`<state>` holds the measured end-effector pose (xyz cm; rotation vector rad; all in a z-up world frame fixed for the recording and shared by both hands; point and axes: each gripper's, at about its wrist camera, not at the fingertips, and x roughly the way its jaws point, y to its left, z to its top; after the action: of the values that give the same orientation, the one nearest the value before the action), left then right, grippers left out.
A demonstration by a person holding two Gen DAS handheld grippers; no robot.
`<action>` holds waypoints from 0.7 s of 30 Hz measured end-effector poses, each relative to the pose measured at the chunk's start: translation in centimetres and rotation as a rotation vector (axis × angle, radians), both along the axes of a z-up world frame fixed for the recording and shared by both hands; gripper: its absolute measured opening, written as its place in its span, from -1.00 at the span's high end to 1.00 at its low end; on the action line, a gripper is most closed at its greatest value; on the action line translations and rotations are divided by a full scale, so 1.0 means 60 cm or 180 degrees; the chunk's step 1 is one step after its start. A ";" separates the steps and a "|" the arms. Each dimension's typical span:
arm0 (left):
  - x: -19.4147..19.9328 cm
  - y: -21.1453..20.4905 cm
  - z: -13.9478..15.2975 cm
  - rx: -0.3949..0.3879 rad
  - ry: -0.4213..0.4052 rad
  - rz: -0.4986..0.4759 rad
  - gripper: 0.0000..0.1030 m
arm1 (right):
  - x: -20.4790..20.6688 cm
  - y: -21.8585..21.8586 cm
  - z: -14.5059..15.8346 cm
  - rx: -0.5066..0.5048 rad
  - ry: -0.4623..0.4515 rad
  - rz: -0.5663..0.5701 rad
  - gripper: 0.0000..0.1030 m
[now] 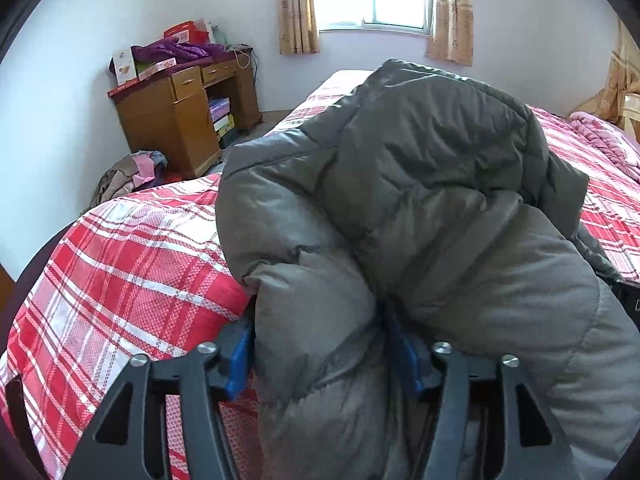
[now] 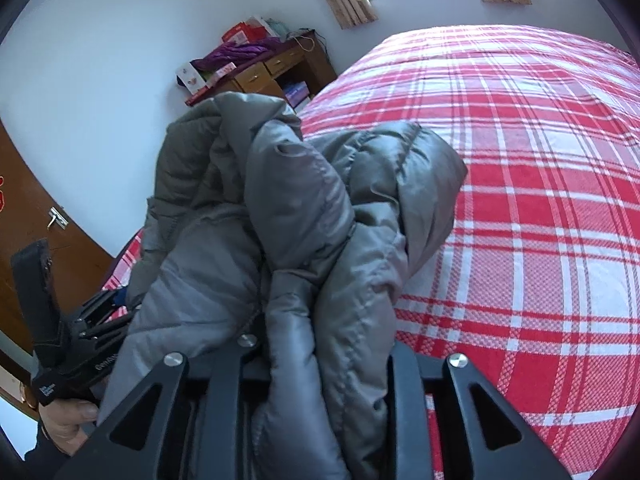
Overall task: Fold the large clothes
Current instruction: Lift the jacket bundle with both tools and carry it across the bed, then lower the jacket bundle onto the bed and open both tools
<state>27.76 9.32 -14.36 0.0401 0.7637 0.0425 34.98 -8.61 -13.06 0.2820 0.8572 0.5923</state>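
A large grey puffer jacket (image 1: 420,200) hangs bunched over the red plaid bed (image 1: 120,264). My left gripper (image 1: 324,360) is shut on a thick fold of it, with blue fingertips (image 1: 240,360) pressing each side. In the right wrist view the same jacket (image 2: 304,220) is lifted above the bed (image 2: 540,220), and my right gripper (image 2: 328,368) is shut on another fold. Its fingertips are buried in the fabric. The left gripper's body (image 2: 68,344) and the hand holding it show at the lower left of that view.
A wooden desk (image 1: 188,116) piled with boxes and purple cloth stands against the far wall. A heap of clothes (image 1: 132,172) lies on the floor beside it. A pink quilt (image 1: 604,140) is at the bed's far right. A brown door (image 2: 36,216) is on the left.
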 end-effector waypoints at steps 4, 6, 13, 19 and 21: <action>0.009 0.010 -0.008 -0.0044 0.0008 0.0059 -0.39 | 0.002 0.003 -0.008 -0.0064 0.0004 -0.0020 0.40; 0.013 0.014 -0.010 -0.0056 -0.0009 0.0095 -0.44 | 0.003 0.004 -0.013 -0.0079 0.0013 -0.0026 0.36; 0.014 0.020 -0.019 -0.0063 -0.0032 0.0200 -0.56 | 0.006 0.008 -0.023 -0.0157 0.0008 -0.0068 0.18; -0.003 0.024 0.002 0.0001 0.0038 0.0335 -0.59 | 0.003 0.011 -0.015 -0.0302 -0.0033 -0.0115 -0.04; -0.029 0.024 0.026 0.0038 0.0014 0.0384 -0.59 | -0.006 0.007 0.002 -0.0420 -0.0065 -0.0177 -0.17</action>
<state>26.04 10.74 -12.80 0.0053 0.7697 0.1617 34.60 -8.22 -12.91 0.1791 0.8622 0.4838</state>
